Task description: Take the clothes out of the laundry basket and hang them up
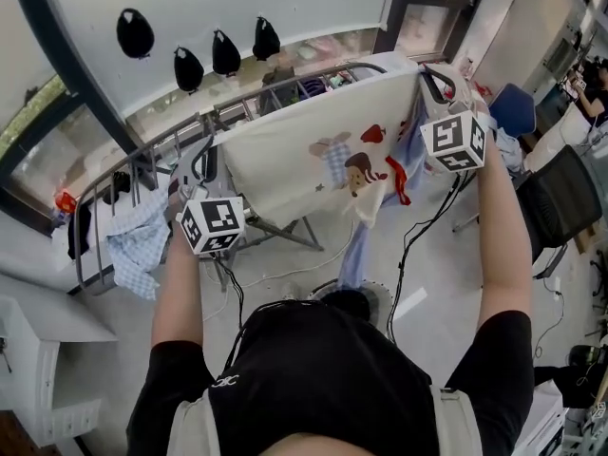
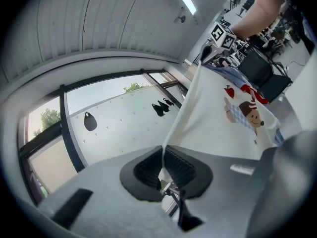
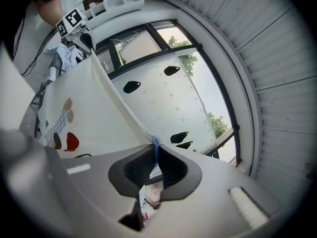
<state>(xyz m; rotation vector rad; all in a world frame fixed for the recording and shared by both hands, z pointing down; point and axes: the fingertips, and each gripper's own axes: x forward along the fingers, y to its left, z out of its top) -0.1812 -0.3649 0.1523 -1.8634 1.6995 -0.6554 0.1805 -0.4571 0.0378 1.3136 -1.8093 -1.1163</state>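
While the cream cartoon-print garment [image 1: 304, 150] hung stretched across the middle of the head view, above the drying rack rail [image 1: 142, 155], its top corners were held by the left gripper [image 2: 163, 170] and the right gripper [image 3: 154, 165], each with jaws pinched tight on a thin fabric edge. Likely risks: so slight a bite slipping and dropping a corner; the hem snagging the blue checked shirt [image 1: 138, 240] at lower left.
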